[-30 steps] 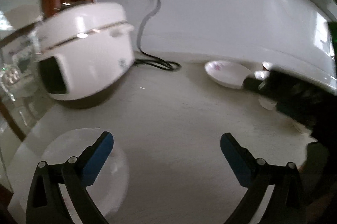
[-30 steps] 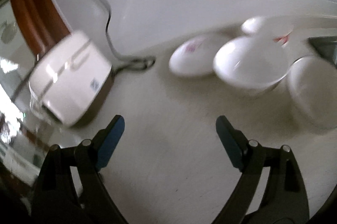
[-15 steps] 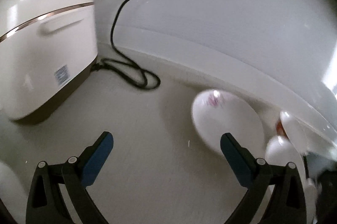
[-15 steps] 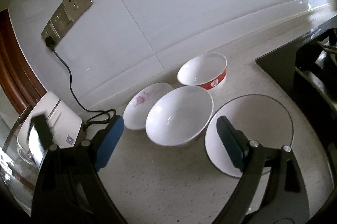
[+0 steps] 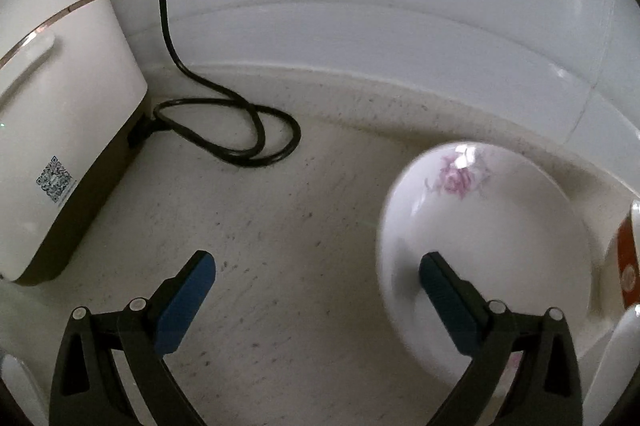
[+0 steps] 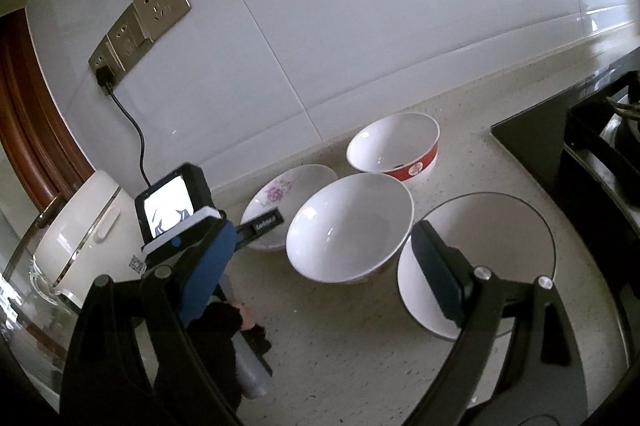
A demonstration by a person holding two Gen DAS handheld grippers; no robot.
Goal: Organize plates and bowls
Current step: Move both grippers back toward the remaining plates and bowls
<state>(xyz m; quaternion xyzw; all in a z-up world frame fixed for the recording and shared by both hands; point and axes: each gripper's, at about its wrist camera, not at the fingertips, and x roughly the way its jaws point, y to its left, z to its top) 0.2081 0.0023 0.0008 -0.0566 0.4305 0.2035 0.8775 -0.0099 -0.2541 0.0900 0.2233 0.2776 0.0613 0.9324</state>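
A white plate with a pink flower lies on the counter near the back wall; it also shows in the right wrist view. My left gripper is open, its right finger over the plate's near edge. In the right wrist view a large white bowl sits in the middle, a red-banded bowl behind it, and a dark-rimmed white plate at the right. My right gripper is open and empty above them. The left gripper's body shows at the left.
A white rice cooker stands at the left, its black cord looped on the counter and plugged into wall sockets. A black gas stove is at the right. A glass item sits at far left.
My left gripper has swung right from the rice cooker and closed in on the flower plate. My right gripper has risen and pulled back, so all the dishes are now in view.
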